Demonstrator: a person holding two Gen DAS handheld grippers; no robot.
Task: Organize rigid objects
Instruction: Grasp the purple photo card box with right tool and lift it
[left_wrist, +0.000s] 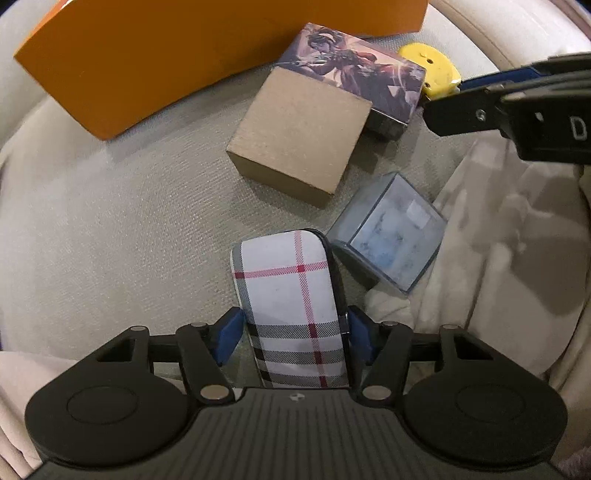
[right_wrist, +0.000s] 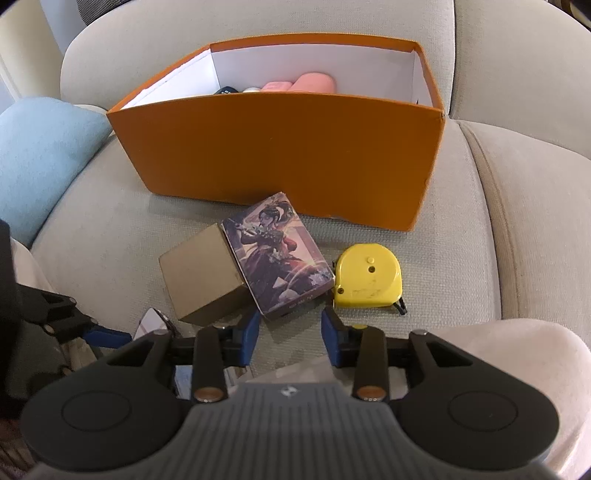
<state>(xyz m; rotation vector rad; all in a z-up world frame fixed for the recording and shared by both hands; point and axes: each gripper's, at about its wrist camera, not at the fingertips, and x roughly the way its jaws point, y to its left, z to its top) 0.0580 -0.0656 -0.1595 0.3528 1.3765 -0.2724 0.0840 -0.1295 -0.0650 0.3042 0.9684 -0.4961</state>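
My left gripper (left_wrist: 295, 332) is shut on a plaid glasses case (left_wrist: 291, 295), white with red and black lines, held over the sofa seat. Ahead of it lie a brown cardboard cube (left_wrist: 299, 136), an illustrated card box (left_wrist: 362, 81), a clear blue plastic cube (left_wrist: 388, 236) and a yellow tape measure (left_wrist: 432, 70). My right gripper (right_wrist: 290, 328) is open and empty, just in front of the card box (right_wrist: 277, 258), with the tape measure (right_wrist: 365, 277) to its right and the brown cube (right_wrist: 201, 275) to its left. The orange box (right_wrist: 280, 155) stands behind them.
The orange box holds pink items (right_wrist: 299, 85) and a dark object. A light blue cushion (right_wrist: 40, 155) lies left of the box. A cream blanket (left_wrist: 498, 240) is bunched at the right of the seat. The sofa backrest (right_wrist: 258, 22) rises behind the box.
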